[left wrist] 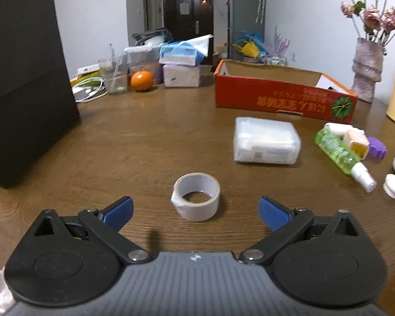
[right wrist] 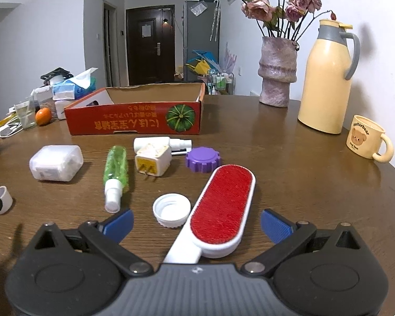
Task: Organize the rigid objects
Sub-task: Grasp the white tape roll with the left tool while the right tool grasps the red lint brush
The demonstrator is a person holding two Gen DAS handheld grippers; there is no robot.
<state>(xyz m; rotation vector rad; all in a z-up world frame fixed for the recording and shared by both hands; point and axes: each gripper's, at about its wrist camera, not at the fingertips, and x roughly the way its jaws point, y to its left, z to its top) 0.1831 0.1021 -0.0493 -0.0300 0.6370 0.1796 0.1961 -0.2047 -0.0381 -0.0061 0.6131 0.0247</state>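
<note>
i am holding both the left gripper (left wrist: pixel 194 213) and right gripper (right wrist: pixel 196 223) spread wide and gripping nothing, lining up on the near tape roll (left wrist: pixel 196 200) and lint brush (right wrist: pixel 222 205), while the far red box (right wrist: pixel 134 117) is sitting apparently unfilled, so nearly everything is waiting.

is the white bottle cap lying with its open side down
No, the white bottle cap lies open side up on the table, its hollow inside showing beside the lint brush.
</note>
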